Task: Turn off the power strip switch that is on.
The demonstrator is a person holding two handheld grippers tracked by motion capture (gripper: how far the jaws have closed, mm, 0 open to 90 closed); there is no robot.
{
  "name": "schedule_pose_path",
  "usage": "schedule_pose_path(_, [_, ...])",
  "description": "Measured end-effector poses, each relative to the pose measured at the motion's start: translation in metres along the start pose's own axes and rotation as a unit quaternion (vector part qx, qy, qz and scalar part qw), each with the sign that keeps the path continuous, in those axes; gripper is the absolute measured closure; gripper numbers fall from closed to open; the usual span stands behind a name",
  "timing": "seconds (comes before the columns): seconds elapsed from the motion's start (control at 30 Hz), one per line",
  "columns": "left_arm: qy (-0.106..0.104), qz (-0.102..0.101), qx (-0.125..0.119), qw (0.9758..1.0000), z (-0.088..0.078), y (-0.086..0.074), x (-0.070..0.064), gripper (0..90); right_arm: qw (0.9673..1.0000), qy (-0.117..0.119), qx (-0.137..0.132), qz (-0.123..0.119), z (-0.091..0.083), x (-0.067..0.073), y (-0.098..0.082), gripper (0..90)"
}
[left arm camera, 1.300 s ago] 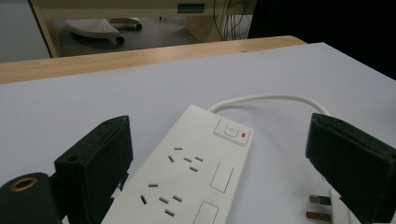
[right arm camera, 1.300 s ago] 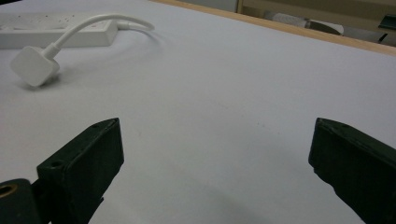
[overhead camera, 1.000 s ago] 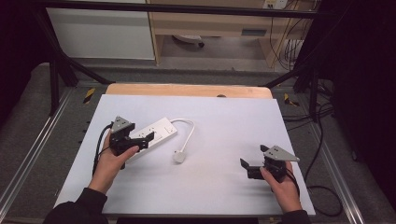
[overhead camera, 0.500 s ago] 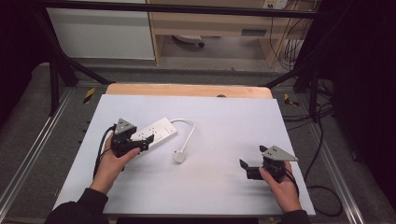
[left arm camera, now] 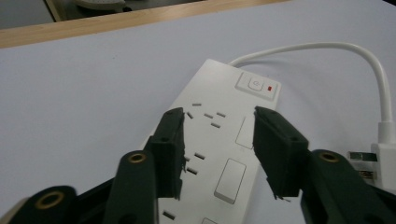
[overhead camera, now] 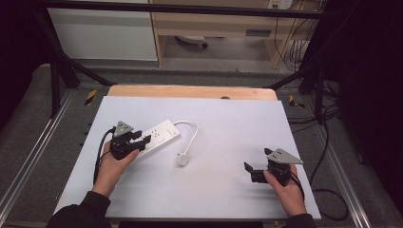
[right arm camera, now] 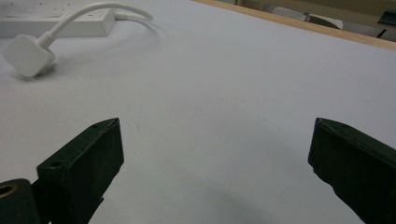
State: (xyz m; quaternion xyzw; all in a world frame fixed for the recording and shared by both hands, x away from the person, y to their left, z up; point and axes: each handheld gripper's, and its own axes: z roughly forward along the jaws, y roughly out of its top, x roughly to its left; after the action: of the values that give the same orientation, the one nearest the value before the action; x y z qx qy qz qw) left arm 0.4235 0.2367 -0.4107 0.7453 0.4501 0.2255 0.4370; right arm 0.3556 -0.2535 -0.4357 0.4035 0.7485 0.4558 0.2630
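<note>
My left gripper [left arm camera: 218, 154] fingers open over power strip [overhead camera: 157, 136], probably not gripping yet; right gripper [overhead camera: 260, 172] open, idle on counter [overhead camera: 228, 123].

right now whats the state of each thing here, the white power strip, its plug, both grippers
white rectangular power strip: flat on the table, sockets up, nothing plugged in, left gripper's jaws straddle its near end
white plug on the strip's white cable: unplugged, loose on the table
left gripper: open, jaws either side of the strip, not clamped
right gripper: wide open, holding nothing, above bare white table
</note>
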Motion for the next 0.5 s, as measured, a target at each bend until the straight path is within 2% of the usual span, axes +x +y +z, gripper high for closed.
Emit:
schedule_pose_path(0.17, [-0.008, -0.009, -0.009, 0.9999, -0.0036, 0.0005, 0.0025, 64.7, 1.0, 0.0, 0.0, 0.0, 0.0002, -0.0001, 0.0001, 3.8])
schedule_pose_path(0.23, [-0.011, -0.011, -0.012, 0.9998, -0.0035, 0.0001, 0.0043, 72.9, 1.0, -0.001, 0.0, 0.0, 0.0, -0.0001, 0.0, 3.8])
schedule_pose_path(0.33, [-0.025, -0.021, -0.015, 0.9994, -0.0018, -0.0005, 0.0071, 80.4, 1.0, -0.001, 0.0, -0.001, 0.0002, -0.0002, 0.0001, 3.9])
schedule_pose_path(0.5, [-0.036, -0.003, -0.007, 0.9993, -0.0005, -0.002, 0.0039, 87.9, 1.0, -0.001, 0.0, 0.0, -0.0001, 0.0001, 0.0002, 3.9])
